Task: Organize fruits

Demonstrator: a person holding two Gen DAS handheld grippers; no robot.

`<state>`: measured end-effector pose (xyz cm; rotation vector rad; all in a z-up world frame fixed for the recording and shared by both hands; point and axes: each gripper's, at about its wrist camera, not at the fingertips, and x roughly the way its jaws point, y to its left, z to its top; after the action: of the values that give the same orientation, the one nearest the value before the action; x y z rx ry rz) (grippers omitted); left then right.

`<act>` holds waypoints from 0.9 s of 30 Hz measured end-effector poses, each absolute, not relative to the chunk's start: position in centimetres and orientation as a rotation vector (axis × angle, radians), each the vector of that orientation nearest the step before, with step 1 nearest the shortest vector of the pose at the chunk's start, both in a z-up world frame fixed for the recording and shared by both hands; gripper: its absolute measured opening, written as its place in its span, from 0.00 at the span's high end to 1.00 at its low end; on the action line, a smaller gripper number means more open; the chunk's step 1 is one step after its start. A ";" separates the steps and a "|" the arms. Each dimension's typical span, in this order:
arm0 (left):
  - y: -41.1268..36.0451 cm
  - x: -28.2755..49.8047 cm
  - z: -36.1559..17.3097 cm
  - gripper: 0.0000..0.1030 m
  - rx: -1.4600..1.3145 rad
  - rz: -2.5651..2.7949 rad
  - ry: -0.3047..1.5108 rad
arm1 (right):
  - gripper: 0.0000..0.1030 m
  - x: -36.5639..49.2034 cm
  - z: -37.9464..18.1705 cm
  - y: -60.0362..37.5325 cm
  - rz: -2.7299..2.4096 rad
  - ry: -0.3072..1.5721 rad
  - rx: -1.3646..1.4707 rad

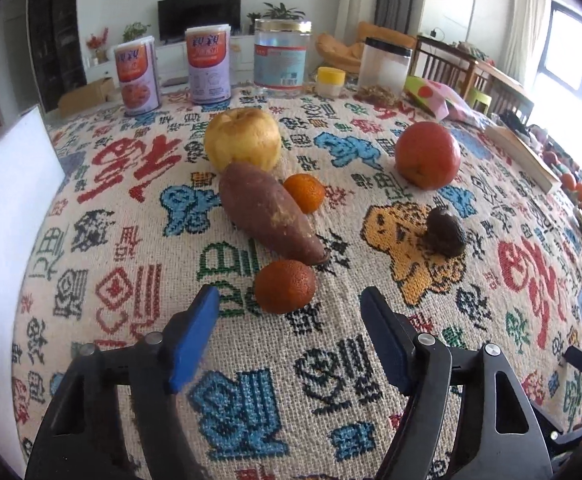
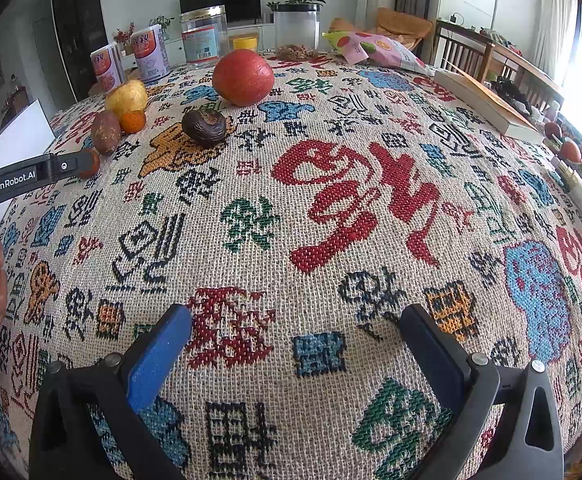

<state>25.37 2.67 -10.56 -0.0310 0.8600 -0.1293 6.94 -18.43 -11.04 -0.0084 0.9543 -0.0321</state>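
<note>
In the left wrist view a small dark-orange mandarin (image 1: 285, 286) lies on the patterned cloth just beyond my open, empty left gripper (image 1: 289, 300). Behind it lie a sweet potato (image 1: 269, 212), a second small mandarin (image 1: 305, 193), a yellow apple (image 1: 243, 138), a big red-orange fruit (image 1: 428, 155) and a dark wrinkled fruit (image 1: 446, 232). In the right wrist view my right gripper (image 2: 297, 320) is open and empty over bare cloth. The big red-orange fruit (image 2: 243, 77), dark fruit (image 2: 204, 127), yellow apple (image 2: 126, 97) and sweet potato (image 2: 106, 132) lie far back left. The left gripper (image 2: 71, 166) reaches the near mandarin (image 2: 91, 163) there.
Two purple cans (image 1: 137, 76), a clear jar (image 1: 282, 56), a yellow-lidded tub (image 1: 330, 82), a black-lidded container (image 1: 386, 66) and a snack bag (image 1: 435, 96) stand along the table's far edge. A book (image 2: 487, 100) lies at the right edge. A white board (image 1: 7, 208) stands at the left.
</note>
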 end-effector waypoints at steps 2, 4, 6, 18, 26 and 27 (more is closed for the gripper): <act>2.9 25.7 -11.1 0.60 -0.052 -0.147 0.868 | 0.00 6.9 -11.0 -18.4 -0.032 0.954 -0.009; 3.4 25.4 -11.1 0.72 -0.077 -0.152 0.862 | 0.00 6.9 -11.0 -18.4 -0.032 0.954 -0.008; 4.1 24.3 -10.6 0.72 -0.098 -0.135 0.838 | 0.00 7.0 -11.0 -18.4 -0.032 0.954 -0.008; 8.0 13.4 -11.0 0.70 -0.072 -0.051 0.912 | 0.00 7.0 -11.0 -18.4 -0.032 0.954 -0.008; 8.3 13.0 -11.8 0.21 -0.018 0.020 0.896 | 0.00 6.9 -11.0 -18.5 -0.032 0.954 -0.008; 8.2 13.1 -11.9 0.19 -0.011 0.023 0.894 | 0.00 6.9 -11.0 -18.4 -0.032 0.955 -0.008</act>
<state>13.11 8.20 -11.85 -0.0112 0.8940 0.0229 6.90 -18.44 -11.02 -0.0083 0.9545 -0.0320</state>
